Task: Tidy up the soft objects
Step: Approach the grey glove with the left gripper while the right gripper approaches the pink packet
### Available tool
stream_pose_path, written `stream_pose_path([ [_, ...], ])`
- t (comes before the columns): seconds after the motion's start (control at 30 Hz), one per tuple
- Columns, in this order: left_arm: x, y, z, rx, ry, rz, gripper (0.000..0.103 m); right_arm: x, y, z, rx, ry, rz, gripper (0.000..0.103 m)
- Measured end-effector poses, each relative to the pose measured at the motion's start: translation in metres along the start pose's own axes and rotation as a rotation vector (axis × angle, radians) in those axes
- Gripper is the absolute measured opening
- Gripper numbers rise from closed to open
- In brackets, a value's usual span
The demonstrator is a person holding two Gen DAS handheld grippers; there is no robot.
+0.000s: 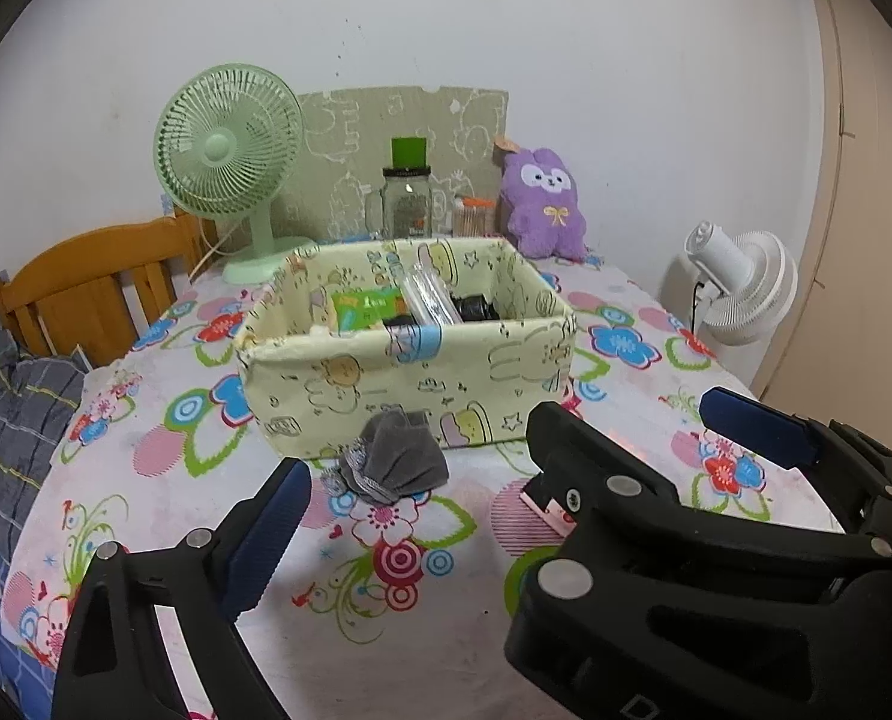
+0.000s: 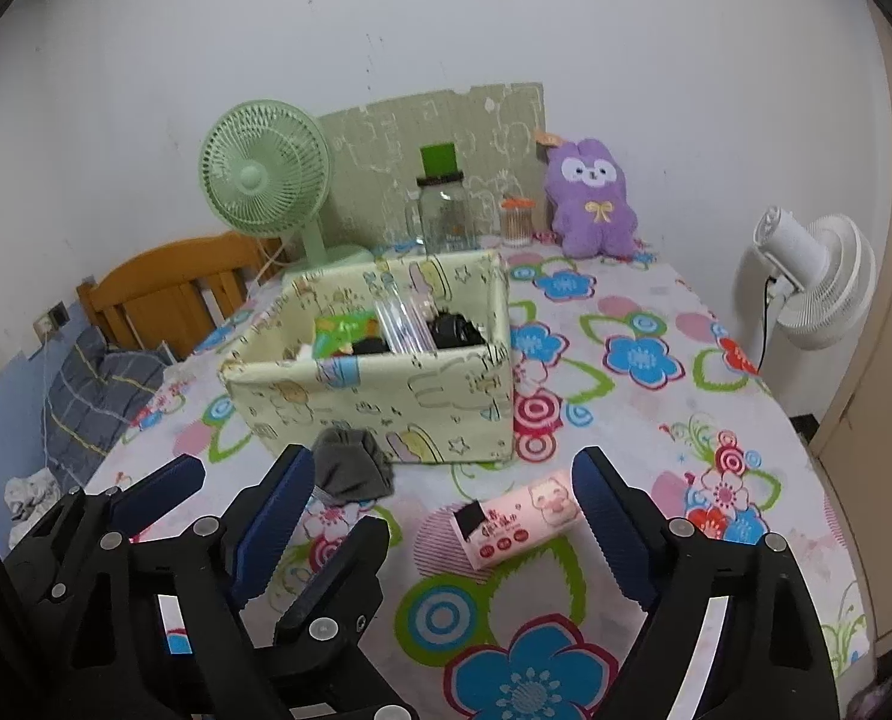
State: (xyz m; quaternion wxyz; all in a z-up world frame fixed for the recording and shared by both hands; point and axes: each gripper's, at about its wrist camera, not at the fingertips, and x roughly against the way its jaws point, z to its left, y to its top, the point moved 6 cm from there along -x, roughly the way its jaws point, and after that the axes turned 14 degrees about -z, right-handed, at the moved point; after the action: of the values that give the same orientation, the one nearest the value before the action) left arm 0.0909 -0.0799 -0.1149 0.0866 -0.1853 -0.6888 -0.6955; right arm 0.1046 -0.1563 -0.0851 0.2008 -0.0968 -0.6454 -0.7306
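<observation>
Grey and crumpled, the sock (image 1: 401, 459) lay on the flowered tablecloth (image 1: 164, 516) right against the near wall of the fabric box (image 1: 410, 372), dead ahead of my left gripper (image 1: 505, 516), whose jaws stood wide and held nothing. Further right, the pink tissue pack (image 2: 520, 519) lay with its long axis slanting across the gap of my right gripper (image 2: 440, 519), also wide open and empty. I judged each tool nearer to its own item.
</observation>
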Motion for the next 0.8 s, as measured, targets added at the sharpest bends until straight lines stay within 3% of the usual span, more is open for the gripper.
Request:
stream_pose_path([
  [0.4, -0.028, -0.032, -0.007, -0.003, -0.004, 0.1, 0.087, -0.028, -0.033, -0.017, -0.022, -0.027, 0.106, 0.086],
  [0.8, -0.052, -0.046, 0.0, -0.004, 0.024, 0.16, 0.085, -0.057, -0.05, -0.028, -0.052, -0.05, 0.177, 0.085],
])
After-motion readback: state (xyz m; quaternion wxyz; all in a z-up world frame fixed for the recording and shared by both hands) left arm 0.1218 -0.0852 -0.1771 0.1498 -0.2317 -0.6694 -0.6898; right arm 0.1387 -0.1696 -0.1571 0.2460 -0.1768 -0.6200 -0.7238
